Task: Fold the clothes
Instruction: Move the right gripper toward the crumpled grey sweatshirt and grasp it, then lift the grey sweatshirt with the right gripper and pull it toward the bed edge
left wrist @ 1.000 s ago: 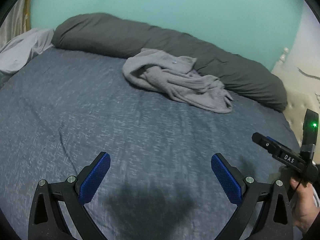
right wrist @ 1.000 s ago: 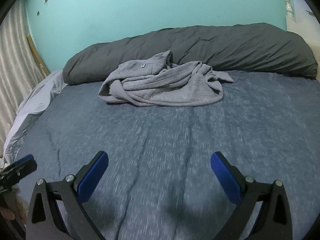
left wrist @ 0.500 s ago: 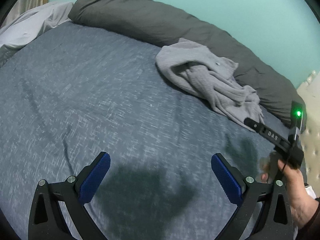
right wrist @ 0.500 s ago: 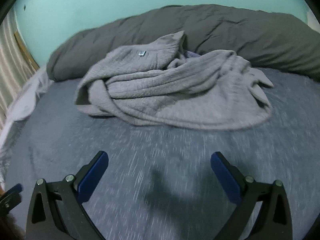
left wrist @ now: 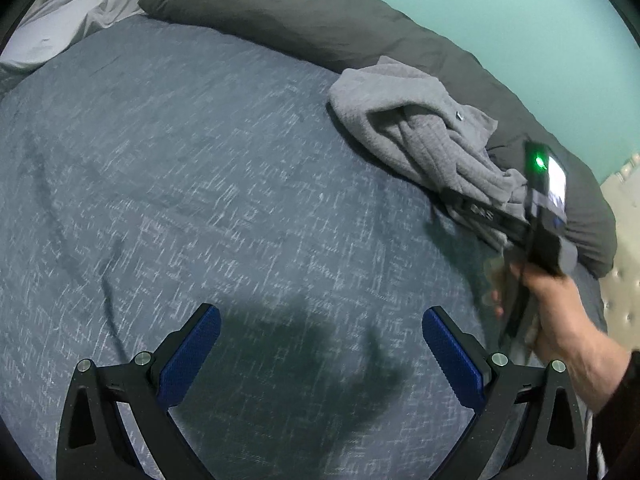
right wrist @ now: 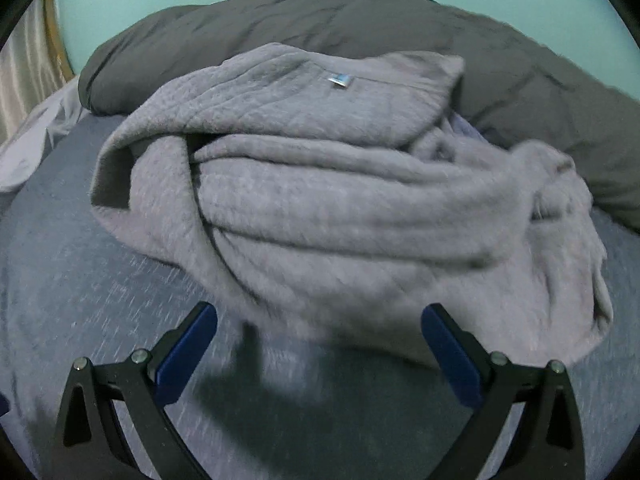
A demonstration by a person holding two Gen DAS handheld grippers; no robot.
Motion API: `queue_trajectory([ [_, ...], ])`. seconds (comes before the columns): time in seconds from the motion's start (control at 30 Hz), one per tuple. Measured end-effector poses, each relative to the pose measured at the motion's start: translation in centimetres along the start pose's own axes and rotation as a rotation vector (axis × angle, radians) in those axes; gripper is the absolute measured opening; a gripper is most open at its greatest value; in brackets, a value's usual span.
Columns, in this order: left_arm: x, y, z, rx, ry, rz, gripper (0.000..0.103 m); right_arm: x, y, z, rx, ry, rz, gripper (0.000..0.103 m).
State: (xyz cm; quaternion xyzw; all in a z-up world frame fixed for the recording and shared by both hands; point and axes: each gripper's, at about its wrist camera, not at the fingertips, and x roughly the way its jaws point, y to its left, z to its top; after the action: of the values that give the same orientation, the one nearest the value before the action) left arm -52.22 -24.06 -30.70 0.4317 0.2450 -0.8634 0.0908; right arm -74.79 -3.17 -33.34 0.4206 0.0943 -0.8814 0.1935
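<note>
A bed covered in a mottled blue-grey spread fills both wrist views, backed by a plain teal wall. Along the head of the bed, against that wall, lies a long dark grey duvet roll, with a pale sheet bunched at the bed's far left corner. A crumpled light grey garment, thick and ribbed with a small silver-blue tag near its top edge, sits heaped on the bed, its back edge resting against the duvet roll. The right tool hangs just in front of the garment's near edge, its blue-padded fingers spread wide apart with nothing between them, casting a dark shadow on the bed below. From the left wrist view, the same right tool shows as a black body with a green light, blurred by motion, held in the person's right hand over the garment's near end; a dark sleeve covers the forearm. The left tool hovers over bare spread well to the left of the garment, its blue pads likewise set wide apart and gripping nothing, its shadow falling on the bed beneath.
</note>
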Motion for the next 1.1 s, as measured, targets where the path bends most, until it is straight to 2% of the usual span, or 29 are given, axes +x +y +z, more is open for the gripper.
queue_trajectory([
  [0.03, 0.0, 0.3, -0.2, -0.002, 0.002, 0.0, 0.103, 0.4, 0.4, 0.2, -0.018, 0.005, -0.016, 0.095],
  [0.07, 0.0, 0.6, -0.6, -0.007, 0.004, -0.001, 0.103, 0.7, 0.8, 0.4, -0.033, 0.016, -0.023, 0.084],
  [0.1, -0.1, 0.9, -0.8, -0.012, 0.005, -0.003, 0.103, 1.0, 1.1, 0.6, -0.045, 0.027, -0.025, 0.081],
  [0.2, -0.8, 1.8, -1.9, -0.022, 0.003, -0.004, 0.103, 1.2, 1.0, 1.2, -0.048, 0.04, -0.022, 0.06],
  [0.27, -1.5, 2.2, -2.6, -0.021, -0.002, -0.002, 0.103, 0.3, 0.1, 1.6, -0.023, 0.031, -0.004, 0.032],
  [0.33, -2.4, 2.5, -3.5, -0.016, -0.01, -0.001, 0.103, -1.8, -0.5, 1.8, -0.027, -0.014, 0.011, 0.02],
  [0.43, -4.0, 2.7, -4.8, -0.013, -0.022, -0.001, 0.103, -4.9, -1.0, 1.6, -0.049, -0.065, 0.025, 0.016],
  [0.57, -6.3, 2.9, -6.8, -0.007, -0.042, -0.003, 0.103, -9.8, -1.8, 0.3, -0.017, -0.113, 0.074, 0.014],
  [0.63, -7.7, 2.9, -8.2, -0.004, -0.057, -0.006, 0.103, -12.6, -0.8, -0.5, -0.022, -0.166, 0.096, 0.013],
  [1.1, -17.0, 1.8, -18.2, 0.017, -0.17, -0.06, 0.103, -30.5, -0.1, -12.6, 0.05, -0.33, 0.311, 0.011],
])
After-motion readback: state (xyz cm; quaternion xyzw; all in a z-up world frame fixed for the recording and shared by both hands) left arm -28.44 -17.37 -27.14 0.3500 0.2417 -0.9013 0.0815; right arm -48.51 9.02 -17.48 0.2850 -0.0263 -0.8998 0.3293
